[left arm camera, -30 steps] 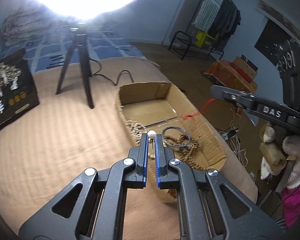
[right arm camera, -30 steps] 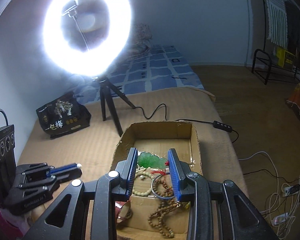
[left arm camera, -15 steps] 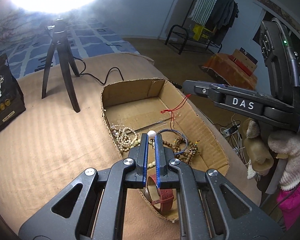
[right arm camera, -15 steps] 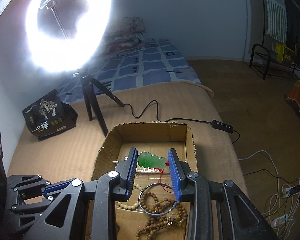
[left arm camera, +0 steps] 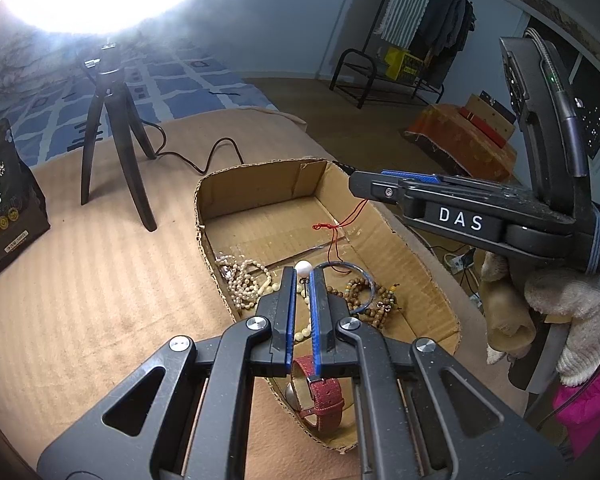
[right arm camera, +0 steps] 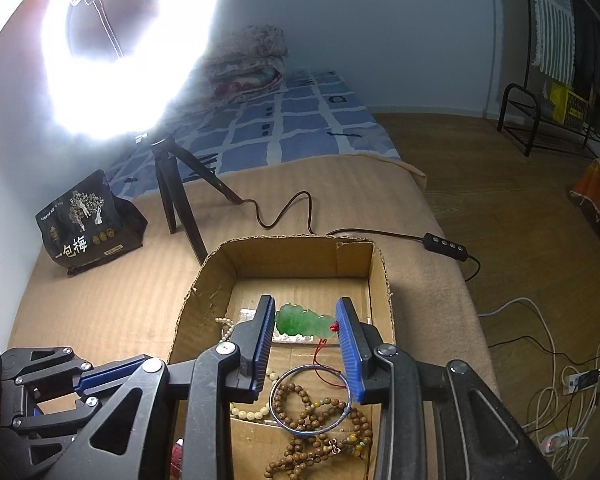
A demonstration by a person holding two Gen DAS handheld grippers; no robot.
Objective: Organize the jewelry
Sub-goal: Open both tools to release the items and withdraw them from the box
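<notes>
Over the cardboard box [right arm camera: 382, 276], my right gripper [right arm camera: 305, 322] clamps the green jade pendant [right arm camera: 302, 320] crosswise, while my left gripper [left arm camera: 302, 278] pinches a pearl earring [left arm camera: 303, 268].

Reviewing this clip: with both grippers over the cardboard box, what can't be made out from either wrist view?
- Red-strap watch: left wrist view, its face is hidden behind the left gripper; in the right wrist view it is nearly cut off at the bottom edge.
- What the pearl is attached to: hidden between the fingers.
- Ring light: overexposed glare in both views.
- Brown bead strand: cut off at the right wrist view's bottom edge.
</notes>
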